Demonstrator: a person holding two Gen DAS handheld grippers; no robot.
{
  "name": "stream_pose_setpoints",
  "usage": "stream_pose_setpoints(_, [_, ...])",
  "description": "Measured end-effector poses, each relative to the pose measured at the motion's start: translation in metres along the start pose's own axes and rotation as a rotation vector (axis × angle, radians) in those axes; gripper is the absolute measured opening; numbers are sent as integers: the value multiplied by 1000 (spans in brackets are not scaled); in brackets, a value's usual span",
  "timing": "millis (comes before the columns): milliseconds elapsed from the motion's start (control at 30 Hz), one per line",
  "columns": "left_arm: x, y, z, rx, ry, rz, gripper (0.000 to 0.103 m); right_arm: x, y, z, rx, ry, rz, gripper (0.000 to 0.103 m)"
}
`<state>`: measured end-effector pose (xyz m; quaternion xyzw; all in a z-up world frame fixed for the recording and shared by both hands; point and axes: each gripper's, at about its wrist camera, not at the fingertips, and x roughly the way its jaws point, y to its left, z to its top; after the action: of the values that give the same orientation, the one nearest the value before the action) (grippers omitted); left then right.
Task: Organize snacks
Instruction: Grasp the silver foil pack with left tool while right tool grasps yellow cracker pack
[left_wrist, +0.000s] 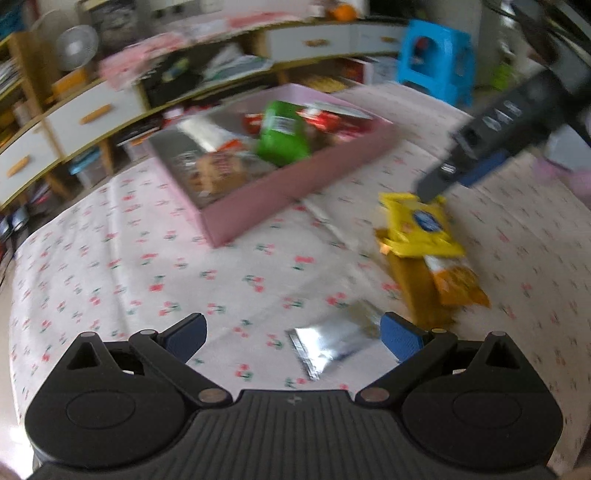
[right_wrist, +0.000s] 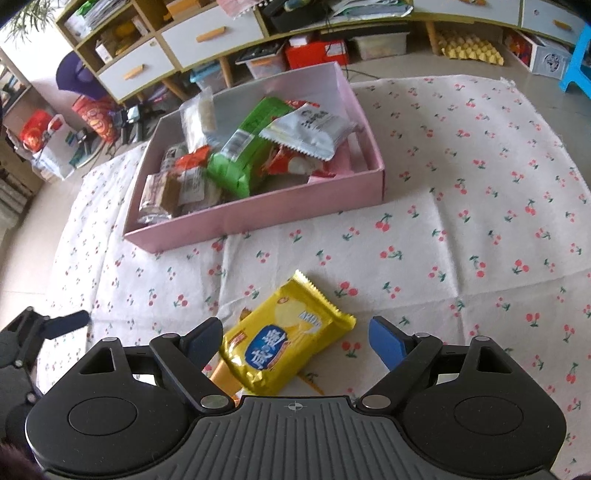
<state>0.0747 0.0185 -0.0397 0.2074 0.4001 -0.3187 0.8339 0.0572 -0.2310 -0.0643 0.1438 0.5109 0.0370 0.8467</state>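
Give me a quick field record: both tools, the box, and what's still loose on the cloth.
left tool: open, over a silver packet on the cloth
right tool: open, straddling the yellow packet, not closed on it
pink box: on the cherry-print cloth, holds several packets, green packet and white packet on top
loose snacks: yellow packet lying on an orange packet; silver packet apart from them
blur: left wrist view is motion-blurred, labels unreadable
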Motion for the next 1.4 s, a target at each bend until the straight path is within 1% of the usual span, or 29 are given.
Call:
stream_pose_setpoints(133, [5,-8,-1,43,26,-34,98,5,4,-2,8,21,8,88])
stream_pose_setpoints(167, [7,-10,-1,53,32,-33,96,7,4,-2,11,25,10,88])
stream_pose_setpoints(233, [9,-13,-2,73,45,-25,88,10,6,-3,19,32,14,88])
stream_pose_setpoints(267, [11,-14,-3,81,55,-19,79,12,7,-3,21,34,15,88])
stream_pose_setpoints(300, [13,-13,-3,80,67,-20,73,13,8,-3,24,37,15,88])
stream_pose_setpoints(333, [15,-11,-3,72,79,-26,72,15,8,-3,29,40,17,88])
stream_pose_setpoints(400, [17,-8,-3,52,91,-40,64,18,7,-3,48,44,21,88])
stream_pose_setpoints(433, [18,-7,-3,43,97,-43,62,20,7,-3,58,46,21,88])
stream_pose_setpoints(533, [20,-5,-2,11,99,-34,52,25,6,-2,77,49,11,88])
stream_pose_setpoints(600, [21,-3,0,-21,95,-11,42,27,8,-3,73,45,-1,88])
stream_pose_setpoints(733, [22,0,4,-90,92,33,34,30,12,-4,57,57,10,84])
stream_pose_setpoints(767, [23,0,5,-94,89,46,32,30,13,-5,52,60,6,80])
stream_pose_setpoints(833, [23,0,6,-103,84,79,32,31,14,-6,35,60,-11,74])
stream_pose_setpoints(900, [24,1,7,-120,87,104,32,30,13,-5,27,54,-9,71])
stream_pose_setpoints(1000, [24,4,7,-155,103,117,34,27,11,-4,12,43,-11,60])
stream_pose_setpoints(1033, [23,4,7,-163,104,117,35,27,12,-3,0,36,-16,58])
stream_pose_setpoints(1100, [22,4,6,-166,109,121,44,26,12,-2,-18,27,-23,57])
stream_pose_setpoints(1167, [21,3,6,-175,119,121,47,24,13,-1,-49,1,-56,54])
stream_pose_setpoints(1200, [21,3,6,-185,123,118,47,23,14,0,-72,-15,-79,54])
stream_pose_setpoints(1233, [21,3,7,-198,127,111,47,23,14,0,-78,-20,-83,55])
stream_pose_setpoints(1267, [21,3,7,-211,130,101,47,23,12,1,-67,-15,-69,58])
stream_pose_setpoints(1300, [21,2,8,-222,131,94,48,22,9,2,-36,-6,-38,60])
stream_pose_setpoints(1400, [22,2,9,-253,143,80,48,22,0,3,43,10,11,65])
